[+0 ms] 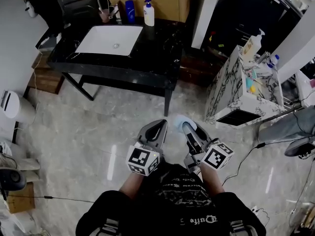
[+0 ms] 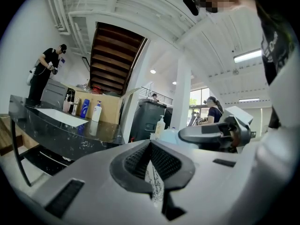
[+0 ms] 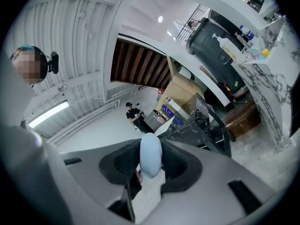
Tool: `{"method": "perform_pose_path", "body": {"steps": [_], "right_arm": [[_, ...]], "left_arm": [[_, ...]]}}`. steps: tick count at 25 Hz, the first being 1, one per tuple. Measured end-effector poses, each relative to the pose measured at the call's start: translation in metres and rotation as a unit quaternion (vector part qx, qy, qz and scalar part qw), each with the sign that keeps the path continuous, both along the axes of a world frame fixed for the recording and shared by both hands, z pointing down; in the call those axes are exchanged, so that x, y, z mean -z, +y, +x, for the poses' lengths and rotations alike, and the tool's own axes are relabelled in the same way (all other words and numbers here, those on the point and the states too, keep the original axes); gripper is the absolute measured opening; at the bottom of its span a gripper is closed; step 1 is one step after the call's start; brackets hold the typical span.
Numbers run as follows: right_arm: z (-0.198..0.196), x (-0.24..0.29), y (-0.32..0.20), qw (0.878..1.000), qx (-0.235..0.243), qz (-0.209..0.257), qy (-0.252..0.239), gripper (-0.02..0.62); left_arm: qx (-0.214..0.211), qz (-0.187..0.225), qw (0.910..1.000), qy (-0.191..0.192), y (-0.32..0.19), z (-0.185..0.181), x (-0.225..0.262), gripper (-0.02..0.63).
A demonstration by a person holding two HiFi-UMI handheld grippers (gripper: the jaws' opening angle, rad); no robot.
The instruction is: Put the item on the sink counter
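Gripping a pale blue rounded item [image 3: 151, 154] in the right tongs [image 1: 191, 127], jaws partway apart with the pads pressed on its sides. Carrying it low, in front of the body and above the floor [image 1: 88, 132], well apart from the black sink worktop [image 1: 152, 53] ahead. Carrying the left tongs [image 1: 158, 127] alongside, closed tip to tip with nothing between.

Judged to be mid-transport: lifted and held, not yet delivered. Next calls for stepping forward, raising the item above the worktop's near edge and picking a bare dark patch right of the white basin [image 1: 109, 40]. Best kept short of the white pump bottle [image 1: 148, 14] and blue bottle [image 1: 129, 11] at the back. Then lowering until settled, and only afterwards spreading the jaws.
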State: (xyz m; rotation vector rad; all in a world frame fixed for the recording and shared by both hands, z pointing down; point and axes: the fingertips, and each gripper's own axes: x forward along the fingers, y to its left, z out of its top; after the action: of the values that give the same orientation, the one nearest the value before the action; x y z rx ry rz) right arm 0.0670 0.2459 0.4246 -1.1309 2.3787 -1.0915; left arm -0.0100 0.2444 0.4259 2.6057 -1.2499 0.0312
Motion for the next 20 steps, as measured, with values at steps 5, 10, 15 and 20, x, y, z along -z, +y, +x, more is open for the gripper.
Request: {"method": "perform_pose_path", "body": {"steps": [5, 10, 15, 20], "right_arm": [[-0.021, -0.005, -0.029, 1.0, -0.012, -0.005, -0.003, 0.126], [-0.038, -0.004, -0.05, 0.999, -0.032, -0.008, -0.017, 0.126], [-0.044, -0.005, -0.067, 0.998, -0.042, -0.018, -0.041, 0.126], [-0.044, -0.008, -0.082, 0.998, -0.046, -0.019, -0.039, 0.124]], "left_arm": [[-0.022, 0.002, 0.9998, 0.0, -0.035, -0.013, -0.001, 0.006], [-0.032, 0.004, 0.9995, 0.006, -0.06, -0.033, 0.004, 0.006], [-0.012, 0.002, 0.9997, 0.019, -0.078, -0.057, 0.008, 0.006], [-0.001, -0.003, 0.9998, 0.017, -0.087, -0.066, 0.003, 0.006]]}}
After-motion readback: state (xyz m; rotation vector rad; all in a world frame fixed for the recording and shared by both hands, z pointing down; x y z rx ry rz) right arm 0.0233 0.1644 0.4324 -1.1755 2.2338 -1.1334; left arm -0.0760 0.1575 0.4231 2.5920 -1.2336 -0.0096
